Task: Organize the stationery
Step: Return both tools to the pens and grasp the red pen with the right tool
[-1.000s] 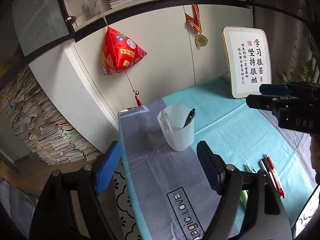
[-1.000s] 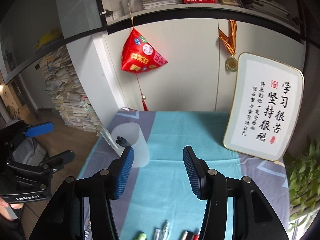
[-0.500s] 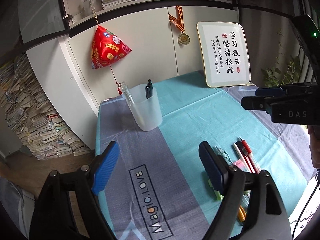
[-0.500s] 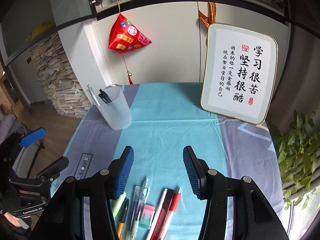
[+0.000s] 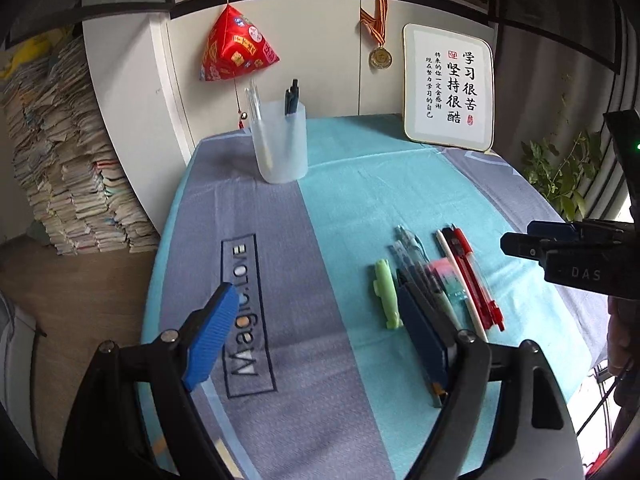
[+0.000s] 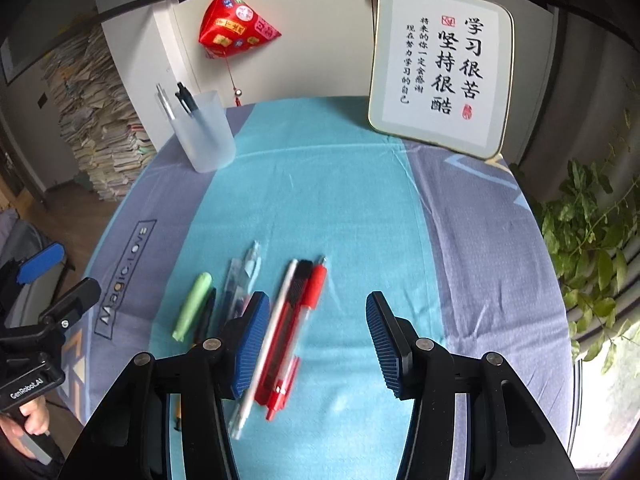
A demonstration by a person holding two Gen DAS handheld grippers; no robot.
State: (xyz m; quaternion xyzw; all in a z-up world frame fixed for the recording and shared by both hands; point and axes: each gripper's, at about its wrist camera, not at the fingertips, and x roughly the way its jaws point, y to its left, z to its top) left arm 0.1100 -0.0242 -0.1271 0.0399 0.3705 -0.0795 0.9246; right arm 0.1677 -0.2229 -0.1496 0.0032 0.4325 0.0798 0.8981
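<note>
Reads "Magic.LOVE" in a stitched box on the grey stripe of the tablecloth (image 5: 248, 312), lower left of the left wrist view. Shows 学习很苦 坚持很酷 in large black brushwork on the framed plaque (image 6: 444, 64), upper right, with smaller columns and red seals too fine to read. Bears "DAS" on the right gripper (image 5: 520, 240); "GenRobot.AI" on the left gripper (image 6: 60, 276).

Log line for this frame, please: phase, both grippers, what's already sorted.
phase: approach | left gripper: open, empty | right gripper: open, empty, above pens | cup: two pens inside | loose pens on tablecloth
</note>
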